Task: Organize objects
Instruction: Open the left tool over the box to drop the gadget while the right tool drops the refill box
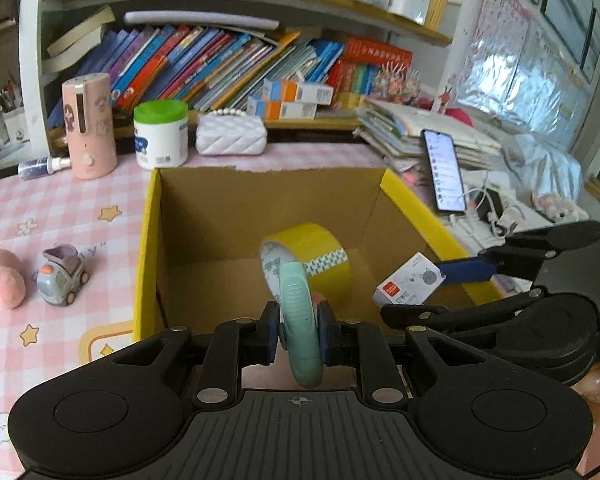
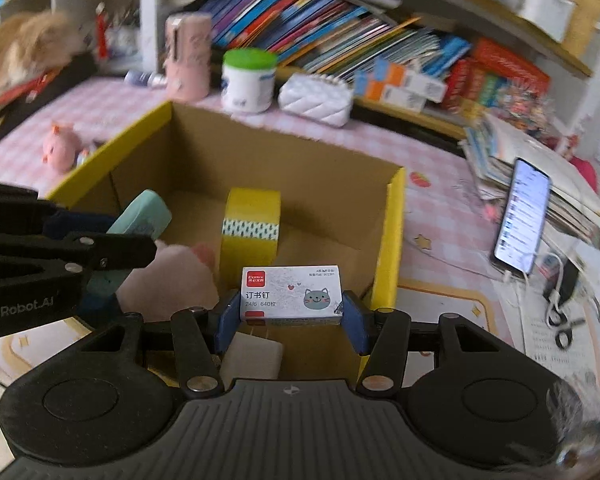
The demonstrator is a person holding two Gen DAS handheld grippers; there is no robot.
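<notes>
Left gripper (image 1: 299,330) jaws clamp a mint stapler (image 1: 300,320); right gripper (image 2: 286,312) jaws hold a staple box (image 2: 291,295). Both hang over the cardboard box (image 1: 148,240) beside the tape roll (image 1: 316,252). Risk: grippers collide when releasing, being close together.

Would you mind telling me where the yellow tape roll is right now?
The yellow tape roll stands on edge inside the cardboard box, mid-floor in both views, just beyond the staple box held by the right gripper.

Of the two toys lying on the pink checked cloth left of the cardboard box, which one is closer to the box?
The little grey-blue toy car is closer. The pink plush lies on its far side, further left from the cardboard box.
</notes>
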